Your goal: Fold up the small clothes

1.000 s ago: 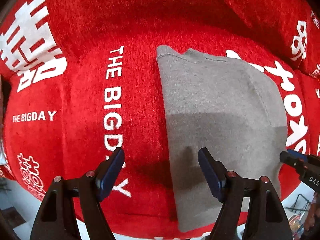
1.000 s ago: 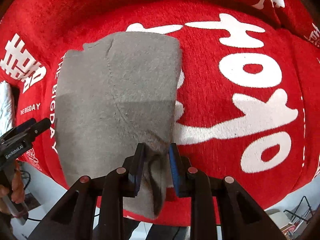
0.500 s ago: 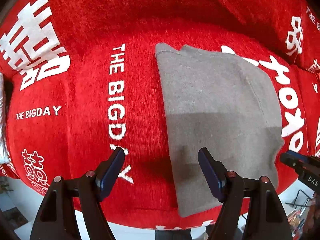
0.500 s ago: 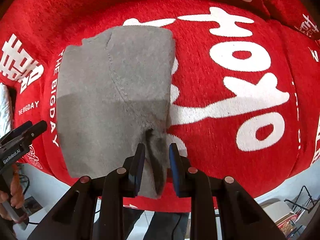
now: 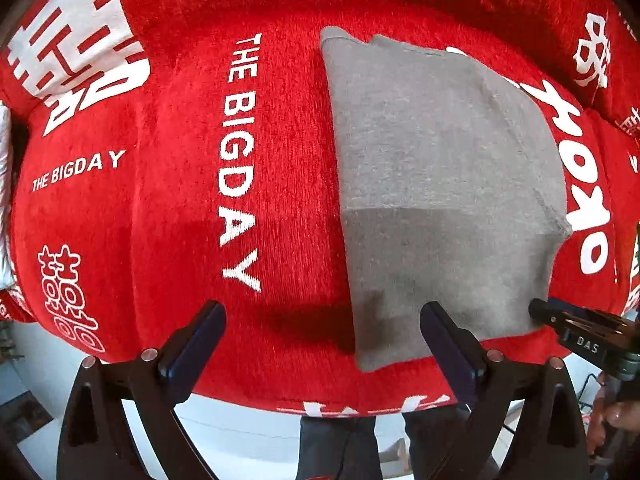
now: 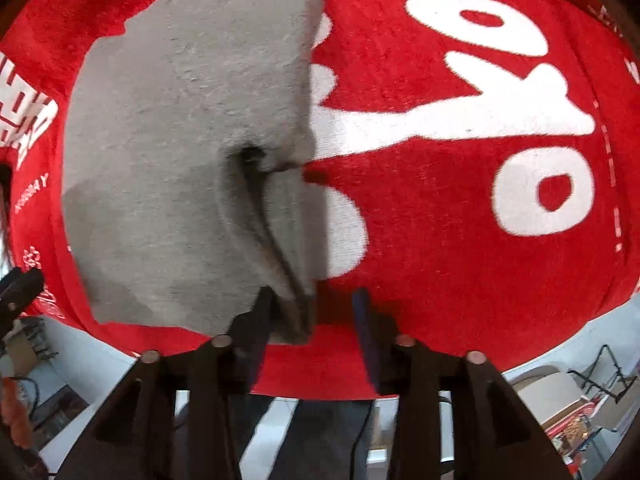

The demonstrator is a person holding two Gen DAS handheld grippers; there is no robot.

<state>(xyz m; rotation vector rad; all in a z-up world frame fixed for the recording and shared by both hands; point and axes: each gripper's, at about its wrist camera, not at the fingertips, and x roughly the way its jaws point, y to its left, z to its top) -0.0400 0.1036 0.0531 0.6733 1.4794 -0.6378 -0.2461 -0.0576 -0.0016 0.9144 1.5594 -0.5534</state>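
Garment part-folded on red cover; both grippers at its near edge.

Left wrist view: left gripper (image 5: 322,346), lower centre, has its jaws spread wide and holds nothing; its right finger overlaps the garment (image 5: 436,184), which lies flat right of centre on the cover (image 5: 168,208). The right gripper (image 5: 576,328) enters at lower right by the garment's near right corner. Right wrist view: the garment fills the left half, and the right gripper (image 6: 314,312) has its jaws apart, the bunched corner fold lying against the left finger. Risk: the bunched fold may spring open or set a crease; plush pile may drag the cloth askew.
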